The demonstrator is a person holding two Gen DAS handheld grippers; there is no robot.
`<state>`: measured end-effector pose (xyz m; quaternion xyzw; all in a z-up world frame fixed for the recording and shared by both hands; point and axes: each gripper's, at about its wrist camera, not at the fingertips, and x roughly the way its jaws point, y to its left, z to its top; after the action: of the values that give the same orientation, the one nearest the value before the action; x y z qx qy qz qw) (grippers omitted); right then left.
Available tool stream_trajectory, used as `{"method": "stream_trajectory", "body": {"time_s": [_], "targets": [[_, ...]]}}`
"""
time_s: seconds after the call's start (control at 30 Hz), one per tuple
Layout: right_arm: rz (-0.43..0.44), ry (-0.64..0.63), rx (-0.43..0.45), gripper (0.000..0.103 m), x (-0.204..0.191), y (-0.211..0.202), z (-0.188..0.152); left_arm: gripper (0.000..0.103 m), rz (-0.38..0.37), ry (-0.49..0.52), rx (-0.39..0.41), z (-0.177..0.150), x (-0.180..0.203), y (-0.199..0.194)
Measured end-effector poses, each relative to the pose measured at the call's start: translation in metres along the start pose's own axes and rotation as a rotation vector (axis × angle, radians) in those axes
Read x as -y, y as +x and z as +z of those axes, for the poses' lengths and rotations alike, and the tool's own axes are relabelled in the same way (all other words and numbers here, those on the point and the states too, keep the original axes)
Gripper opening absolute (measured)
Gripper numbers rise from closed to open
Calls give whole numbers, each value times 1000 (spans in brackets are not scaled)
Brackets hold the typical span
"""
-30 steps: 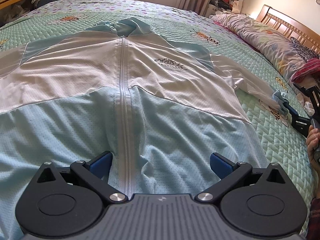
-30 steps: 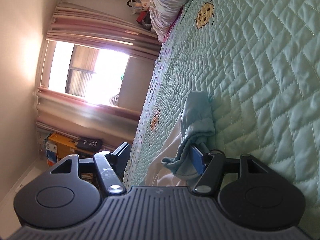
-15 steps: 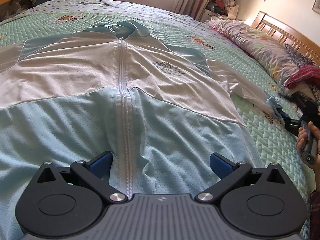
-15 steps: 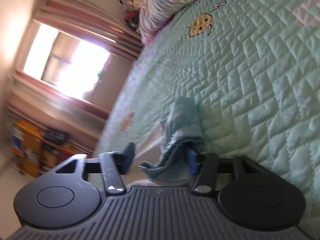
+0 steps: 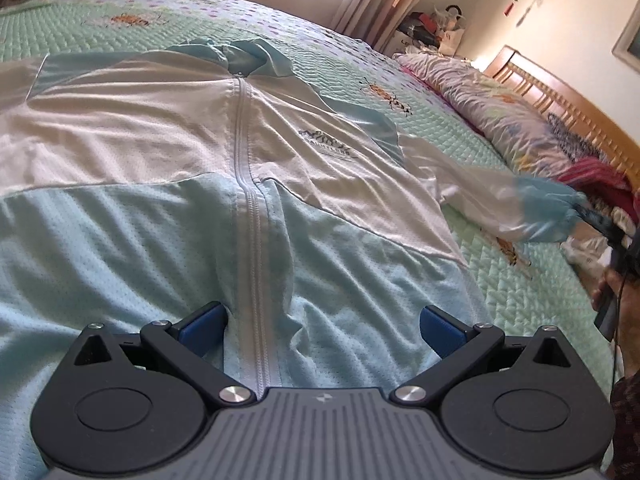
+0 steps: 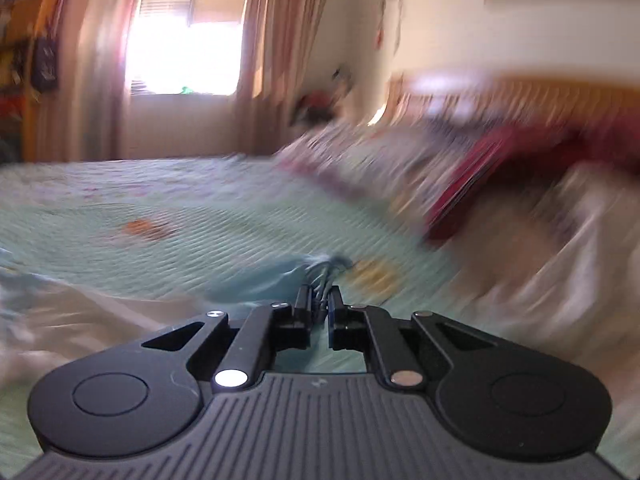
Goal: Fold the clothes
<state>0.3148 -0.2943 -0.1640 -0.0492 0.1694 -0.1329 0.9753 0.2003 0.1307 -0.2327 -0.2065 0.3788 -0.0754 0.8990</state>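
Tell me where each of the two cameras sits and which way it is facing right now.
Left wrist: on the left gripper, jaws open, low over the zipped jacket, looking up the bed toward the curtains; a hand shows at right.
Right wrist: on the right gripper, jaws closing on the blue sleeve cuff, facing the window; blurred.
Shared: the cuff, the green quilt, the headboard.

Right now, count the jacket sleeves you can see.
2: one sleeve lifted at the right, its cuff in the closing right gripper; another sleeve runs off the left edge.
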Motion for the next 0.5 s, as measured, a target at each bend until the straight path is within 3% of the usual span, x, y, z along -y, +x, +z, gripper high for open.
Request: {"method": "stream_trajectory", "body": {"time_s": [0.03, 0.07, 0.17, 0.2, 0.3, 0.4, 0.5], "targets": [[-49, -27, -12, 24, 10, 6, 1, 102, -3, -3, 2, 0, 0, 0], [-63, -8, -85, 38, 25, 18, -3, 102, -4, -2, 4, -1, 0, 0], [-33, 183, -328, 40, 73, 47, -30, 102, -2, 22, 3, -2, 1, 0], [-17, 266, -350, 40, 85, 49, -38, 102, -1, 27, 2, -2, 1, 1], [27, 574, -316, 43, 126, 40, -63, 102, 1, 29, -3, -1, 1, 1], [66, 715, -296, 44, 140, 37, -79, 102, 0, 26, -7, 0, 1, 1], [128, 776, -292, 59, 142, 45, -84, 102, -1, 23, -12, 1, 1, 1]]}}
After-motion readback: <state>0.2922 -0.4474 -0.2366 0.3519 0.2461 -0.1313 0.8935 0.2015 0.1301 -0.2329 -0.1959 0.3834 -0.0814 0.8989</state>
